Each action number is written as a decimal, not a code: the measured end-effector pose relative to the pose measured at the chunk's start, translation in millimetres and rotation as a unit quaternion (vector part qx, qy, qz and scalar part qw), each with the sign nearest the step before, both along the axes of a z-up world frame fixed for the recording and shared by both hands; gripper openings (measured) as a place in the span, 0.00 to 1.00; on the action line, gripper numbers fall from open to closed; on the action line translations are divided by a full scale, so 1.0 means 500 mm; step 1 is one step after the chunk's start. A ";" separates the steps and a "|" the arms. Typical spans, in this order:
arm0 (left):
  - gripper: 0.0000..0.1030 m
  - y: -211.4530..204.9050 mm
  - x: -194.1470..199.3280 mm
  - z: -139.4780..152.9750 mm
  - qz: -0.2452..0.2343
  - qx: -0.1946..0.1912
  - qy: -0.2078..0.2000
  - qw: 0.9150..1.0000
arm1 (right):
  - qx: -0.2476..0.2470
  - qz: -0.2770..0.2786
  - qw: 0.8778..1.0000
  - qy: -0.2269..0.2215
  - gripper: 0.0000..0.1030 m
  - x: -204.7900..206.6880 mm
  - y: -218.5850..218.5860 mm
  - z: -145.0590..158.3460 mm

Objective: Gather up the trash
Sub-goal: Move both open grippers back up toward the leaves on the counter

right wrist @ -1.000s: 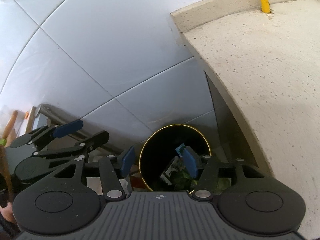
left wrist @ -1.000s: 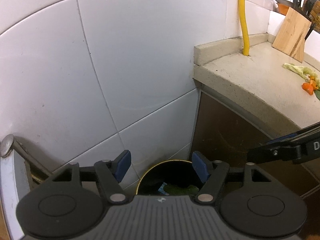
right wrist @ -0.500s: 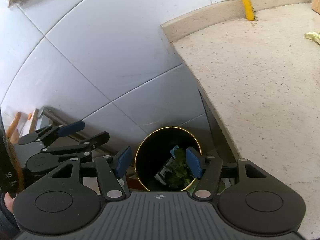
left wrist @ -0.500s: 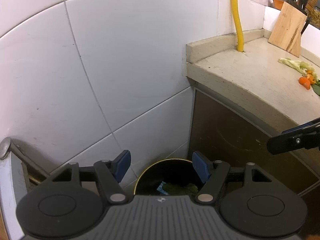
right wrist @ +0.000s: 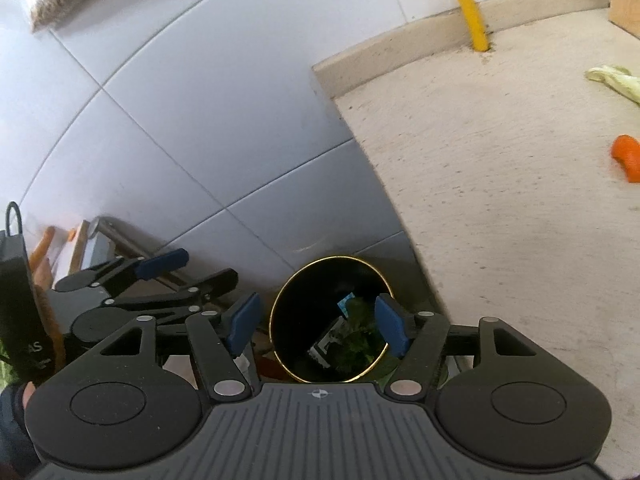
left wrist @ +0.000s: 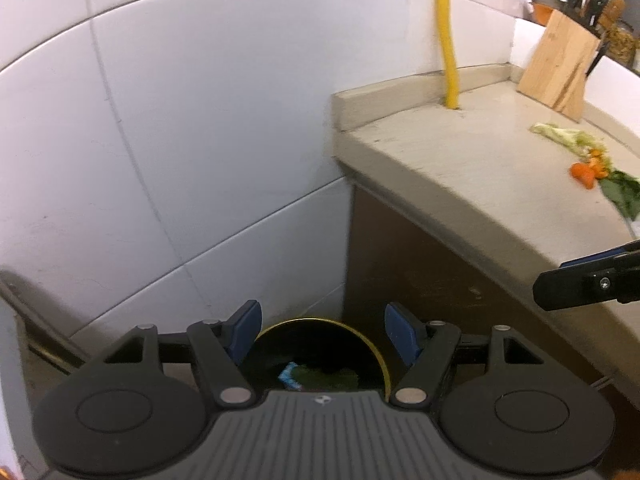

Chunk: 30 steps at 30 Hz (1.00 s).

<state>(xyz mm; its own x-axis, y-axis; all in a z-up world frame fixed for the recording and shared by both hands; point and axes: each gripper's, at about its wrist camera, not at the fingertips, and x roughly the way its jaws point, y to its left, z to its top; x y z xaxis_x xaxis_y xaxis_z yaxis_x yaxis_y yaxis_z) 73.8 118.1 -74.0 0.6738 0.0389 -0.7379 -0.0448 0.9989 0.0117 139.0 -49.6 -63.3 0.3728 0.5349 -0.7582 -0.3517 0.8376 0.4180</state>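
Note:
A black bin with a gold rim (left wrist: 320, 356) (right wrist: 330, 320) stands on the floor beside the counter, holding green leaves and a printed wrapper. My left gripper (left wrist: 322, 334) hangs above it, open, nothing between its blue pads. My right gripper (right wrist: 316, 322) is also above the bin with its jaws opening and nothing between them. Vegetable scraps lie on the beige counter (left wrist: 460, 168): a pale green stalk (left wrist: 564, 136) (right wrist: 616, 78), an orange piece (left wrist: 584, 172) (right wrist: 628, 156) and a dark leaf (left wrist: 622, 196).
White tiled wall (left wrist: 180, 140) fills the left. A yellow pipe (left wrist: 448, 40) rises from the counter's back edge. A wooden knife block (left wrist: 556, 68) stands at the far right. Brown cabinet front (left wrist: 420, 280) lies under the counter. A metal rail (right wrist: 120, 236) sits low left.
Both grippers have drawn back from the bin and shifted, bringing more of the counter and its scraps into view. The right gripper's jaws have widened a little.

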 end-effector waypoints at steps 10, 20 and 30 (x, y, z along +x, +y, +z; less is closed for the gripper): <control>0.61 -0.100 0.028 0.056 -0.058 0.008 -0.034 0.998 | 0.018 -0.040 0.998 -0.041 0.70 -0.039 -0.089 0.055; 0.62 -0.241 0.065 0.125 -0.148 0.025 -0.080 0.986 | 0.018 -0.115 0.988 -0.100 0.74 -0.086 -0.217 0.108; 0.68 -0.384 0.097 0.160 -0.229 0.035 -0.108 0.967 | 0.018 -0.189 0.973 -0.134 0.77 -0.120 -0.361 0.138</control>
<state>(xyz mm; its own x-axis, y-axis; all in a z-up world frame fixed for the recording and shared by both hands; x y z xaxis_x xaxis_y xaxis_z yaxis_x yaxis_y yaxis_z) 122.1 -73.8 6.0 0.7706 -0.2552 -0.5840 0.3929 0.9117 0.1200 78.9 -230.4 5.7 0.7300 0.3456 -0.5897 -0.1224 0.9149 0.3847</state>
